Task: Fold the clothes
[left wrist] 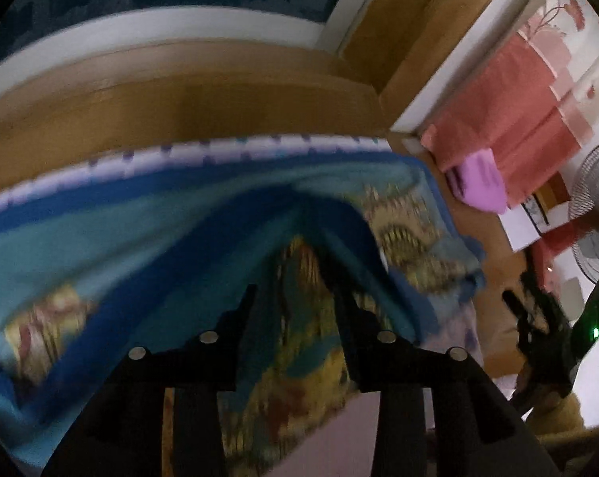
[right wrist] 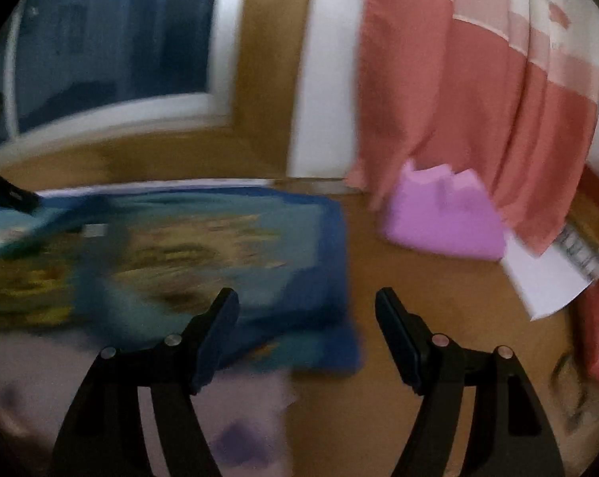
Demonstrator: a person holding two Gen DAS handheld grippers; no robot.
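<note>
Currently the blue patterned cloth [left wrist: 204, 214] fills the centre and lower left of the left wrist view, raised into a peak whose top runs down between the two fingers of the left gripper [left wrist: 295, 298]. Its jaws stand close together with the fabric between them, so they appear to be gripping a pinch of the cloth. In the right wrist view the same cloth [right wrist: 204, 246] lies spread on a pale mat [right wrist: 240, 409] over the brown floor [right wrist: 379, 357], occupying the centre left of the frame, with one corner near the lower centre.

The right gripper [right wrist: 305, 302] hovers over that near edge; its jaws are spread wide and hold nothing, one finger over the cloth, the other over bare floor.

Judged from this, a fold is in hand: one portion is lifted while the rest stays flat. Motion blur hides how many layers exist. The next move calls for carrying the lifted portion across and laying it square, with the free gripper able to pin or take the near corner.

A pink bag [right wrist: 442, 218] and a red curtain [right wrist: 478, 99] occupy the right of the frame
</note>
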